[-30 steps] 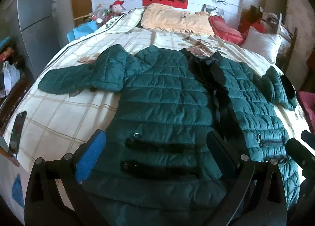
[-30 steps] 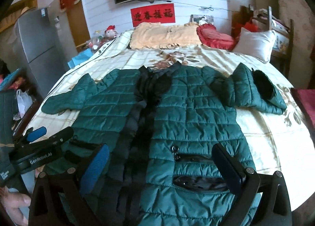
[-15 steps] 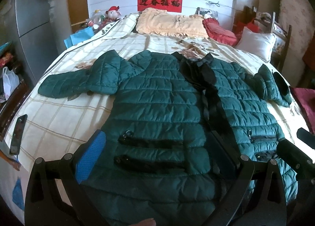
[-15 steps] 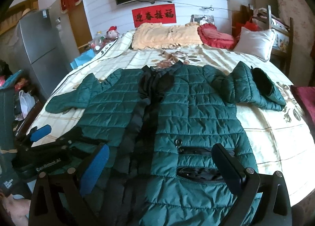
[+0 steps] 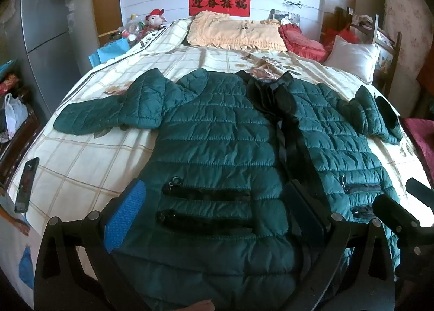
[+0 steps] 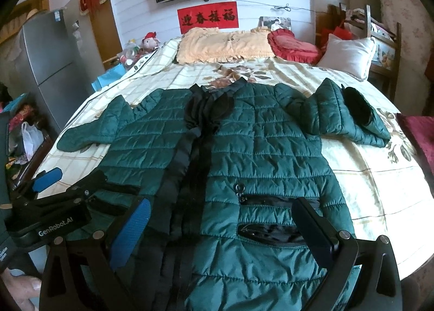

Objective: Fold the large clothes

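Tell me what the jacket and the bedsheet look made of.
Jacket: looks like padded synthetic shell, maybe nylon or polyester, judging by its quilted puffy channels and slight sheen. Bedsheet: appears to be matte woven cloth, possibly cotton, printed with checks and flowers.

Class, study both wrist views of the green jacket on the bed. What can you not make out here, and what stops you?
- Jacket hem: left wrist view, hidden behind the left gripper.
- Hem again: right wrist view, hidden by the right gripper and cut off at the bottom.
- Right sleeve: doubled over itself, underside hidden.
- Dark flat object at the bed edge: too distorted to identify.
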The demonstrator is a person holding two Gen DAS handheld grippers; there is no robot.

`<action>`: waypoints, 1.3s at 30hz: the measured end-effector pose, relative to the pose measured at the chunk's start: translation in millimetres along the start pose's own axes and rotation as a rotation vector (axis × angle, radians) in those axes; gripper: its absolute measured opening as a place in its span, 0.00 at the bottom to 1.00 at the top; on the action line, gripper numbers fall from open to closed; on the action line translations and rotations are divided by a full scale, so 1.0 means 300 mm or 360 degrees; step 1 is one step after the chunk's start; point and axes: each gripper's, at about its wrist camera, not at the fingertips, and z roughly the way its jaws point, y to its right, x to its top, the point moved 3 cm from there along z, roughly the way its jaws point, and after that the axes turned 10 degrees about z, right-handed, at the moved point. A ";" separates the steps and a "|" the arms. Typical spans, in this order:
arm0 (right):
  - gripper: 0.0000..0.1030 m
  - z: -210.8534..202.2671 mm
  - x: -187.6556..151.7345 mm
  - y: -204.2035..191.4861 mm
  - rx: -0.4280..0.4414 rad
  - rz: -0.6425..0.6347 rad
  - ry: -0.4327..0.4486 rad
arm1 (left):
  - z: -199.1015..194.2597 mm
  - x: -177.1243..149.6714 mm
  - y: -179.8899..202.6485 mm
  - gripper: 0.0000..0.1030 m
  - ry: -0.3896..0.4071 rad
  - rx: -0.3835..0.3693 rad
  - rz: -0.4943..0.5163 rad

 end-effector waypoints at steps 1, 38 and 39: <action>1.00 -0.001 0.000 0.001 0.0001 0.0001 0.0001 | 0.000 0.000 0.000 1.00 0.0000 -0.0001 0.0000; 1.00 0.016 -0.003 0.021 0.0000 0.0041 0.0000 | -0.008 -0.009 0.020 1.00 -0.0003 -0.0003 0.0013; 1.00 0.016 -0.002 0.021 0.0002 0.0042 -0.0001 | -0.010 -0.011 0.021 1.00 -0.0004 -0.0001 0.0014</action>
